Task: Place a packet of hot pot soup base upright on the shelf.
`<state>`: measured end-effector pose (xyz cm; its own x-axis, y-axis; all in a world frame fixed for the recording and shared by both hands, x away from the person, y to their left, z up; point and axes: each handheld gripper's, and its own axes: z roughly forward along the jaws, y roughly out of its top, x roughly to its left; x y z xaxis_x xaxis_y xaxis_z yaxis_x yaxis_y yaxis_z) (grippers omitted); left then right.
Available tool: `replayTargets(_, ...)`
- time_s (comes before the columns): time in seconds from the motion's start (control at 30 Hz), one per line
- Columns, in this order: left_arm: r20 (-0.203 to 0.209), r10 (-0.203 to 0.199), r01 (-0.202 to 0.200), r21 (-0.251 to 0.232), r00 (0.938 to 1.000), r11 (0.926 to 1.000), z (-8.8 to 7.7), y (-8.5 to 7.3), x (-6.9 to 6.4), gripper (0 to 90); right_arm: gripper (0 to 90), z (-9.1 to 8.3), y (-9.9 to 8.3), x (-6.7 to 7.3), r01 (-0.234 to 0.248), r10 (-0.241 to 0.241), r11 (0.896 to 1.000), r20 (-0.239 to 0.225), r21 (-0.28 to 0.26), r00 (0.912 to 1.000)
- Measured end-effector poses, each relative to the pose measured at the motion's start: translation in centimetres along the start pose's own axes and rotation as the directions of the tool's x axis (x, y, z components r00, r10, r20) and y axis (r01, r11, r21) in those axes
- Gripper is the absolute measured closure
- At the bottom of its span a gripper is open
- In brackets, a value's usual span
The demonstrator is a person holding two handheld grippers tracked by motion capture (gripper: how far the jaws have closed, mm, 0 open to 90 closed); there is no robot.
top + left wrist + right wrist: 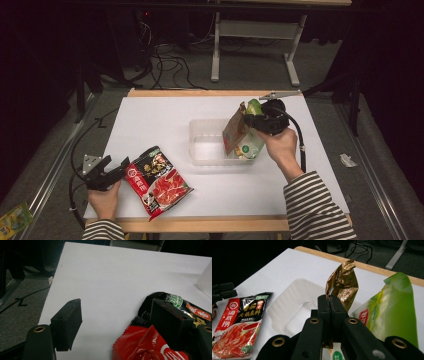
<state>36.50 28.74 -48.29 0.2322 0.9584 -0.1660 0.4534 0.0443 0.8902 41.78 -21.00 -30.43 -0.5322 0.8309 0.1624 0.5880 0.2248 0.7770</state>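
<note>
— What did your right gripper point(329, 306) have just then?

— Its jaws were pressed together on the edge of a gold foil packet point(343, 283), which stood up above them. I held that packet tilted over the right end of the clear plastic tray point(200, 150), its lower part inside the tray.

— Anything else at that end?

— A green and white pouch point(250, 145) stood just beside the gold one, at the tray's right end, its green top point(398, 307) rising next to my jaws. Whether my jaws also caught it, I could not tell.

— And your left gripper point(107, 170)?

— It rested at the near left corner of the white table point(165, 115), jaws wide apart and clamped on nothing. One jaw sat over the upper left corner of the red and black soup-base packet point(157, 181); the other stood over bare table. I could not tell whether that jaw touched the packet.

— Where did that packet lie?

— Flat on the table, turned at an angle, near the front edge and left of the tray, well apart from my right hand point(282, 147).
</note>
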Motion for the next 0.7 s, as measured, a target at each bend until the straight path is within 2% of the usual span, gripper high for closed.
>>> replayTargets(0.3,0.002,0.001,-0.001,0.007,1.0,1.0,0.1,0.0,0.0,25.8,89.4,0.4,0.0,-0.5,-0.009,0.009,1.0,-0.005,-0.014,0.9999)
replayTargets(0.7,0.003,0.002,-0.002,0.007,1.0,1.0,0.1,0.0,0.0,25.8,88.9,1.3,0.1,-0.3,-0.006,0.006,1.0,-0.015,-0.008,0.9999)
